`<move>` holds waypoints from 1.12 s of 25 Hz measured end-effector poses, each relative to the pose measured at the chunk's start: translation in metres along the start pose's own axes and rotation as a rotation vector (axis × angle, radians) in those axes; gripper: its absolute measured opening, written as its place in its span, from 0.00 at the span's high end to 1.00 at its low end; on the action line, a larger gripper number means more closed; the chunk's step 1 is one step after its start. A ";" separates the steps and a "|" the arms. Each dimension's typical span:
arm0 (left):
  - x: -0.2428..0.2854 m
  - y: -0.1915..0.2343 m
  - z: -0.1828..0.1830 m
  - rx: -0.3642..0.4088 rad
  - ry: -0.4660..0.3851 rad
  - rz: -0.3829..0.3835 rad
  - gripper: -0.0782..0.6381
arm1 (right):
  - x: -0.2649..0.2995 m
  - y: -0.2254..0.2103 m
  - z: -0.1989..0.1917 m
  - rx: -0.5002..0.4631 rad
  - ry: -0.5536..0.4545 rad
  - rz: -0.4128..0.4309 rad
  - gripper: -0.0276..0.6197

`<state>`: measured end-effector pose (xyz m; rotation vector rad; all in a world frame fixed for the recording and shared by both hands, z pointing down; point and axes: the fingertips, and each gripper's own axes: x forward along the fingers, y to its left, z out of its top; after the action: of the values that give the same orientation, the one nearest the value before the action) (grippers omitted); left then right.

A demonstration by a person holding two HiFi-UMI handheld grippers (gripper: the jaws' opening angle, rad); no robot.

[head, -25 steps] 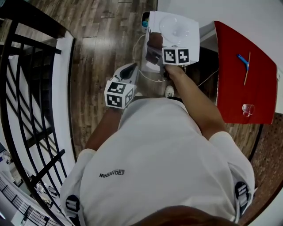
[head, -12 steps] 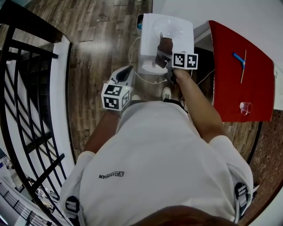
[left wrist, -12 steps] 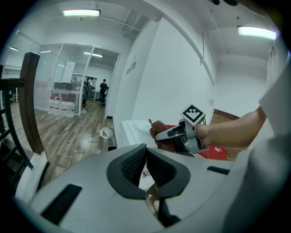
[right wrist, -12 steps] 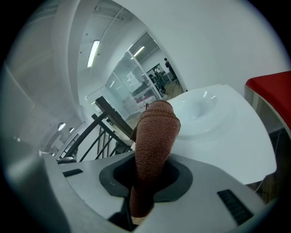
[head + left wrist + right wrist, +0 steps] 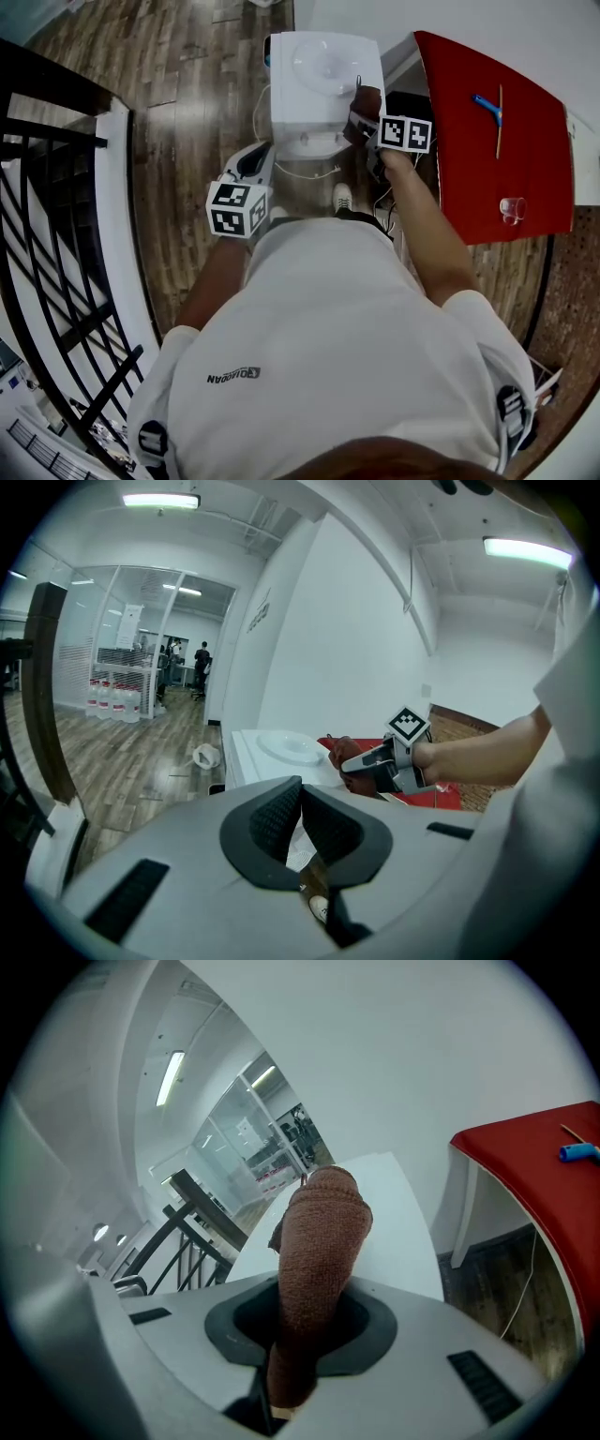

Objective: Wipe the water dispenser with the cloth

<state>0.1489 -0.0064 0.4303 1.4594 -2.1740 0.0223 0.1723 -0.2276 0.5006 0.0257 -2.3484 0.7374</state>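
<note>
The right gripper [image 5: 300, 1330] is clamped on the brown cloth [image 5: 319, 1241], which sticks up from its jaws and lies against the top right edge of the white water dispenser [image 5: 319, 84] just ahead. The left gripper [image 5: 302, 803] is held low, near the dispenser's front, jaws together on nothing. Out to the right gripper's right, a clear glass [image 5: 511, 208] stands on the red table [image 5: 525, 112]; I can't tell what's in it.
</note>
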 end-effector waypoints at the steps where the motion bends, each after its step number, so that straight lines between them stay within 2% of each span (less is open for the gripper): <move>1: 0.001 -0.001 0.000 0.001 0.001 -0.003 0.89 | -0.003 -0.005 0.001 0.003 -0.004 -0.008 0.85; 11: 0.013 -0.007 0.002 0.004 0.007 -0.021 0.89 | -0.025 -0.042 0.000 0.030 -0.017 -0.076 0.85; 20: 0.013 0.001 0.005 -0.015 -0.003 -0.006 0.89 | -0.049 -0.068 -0.001 0.008 -0.084 -0.159 0.85; 23: 0.009 0.007 0.005 -0.030 -0.005 0.008 0.89 | -0.051 -0.043 0.000 -0.070 -0.136 -0.137 0.85; 25: 0.004 0.012 0.003 -0.045 -0.004 0.021 0.89 | -0.044 -0.010 -0.005 -0.170 -0.150 -0.088 0.85; 28: -0.004 0.021 0.001 -0.058 -0.004 0.038 0.89 | -0.018 0.048 -0.027 -0.347 -0.114 0.018 0.85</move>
<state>0.1314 0.0055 0.4333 1.3874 -2.1869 -0.0296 0.1927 -0.1765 0.4821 -0.1077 -2.5577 0.3358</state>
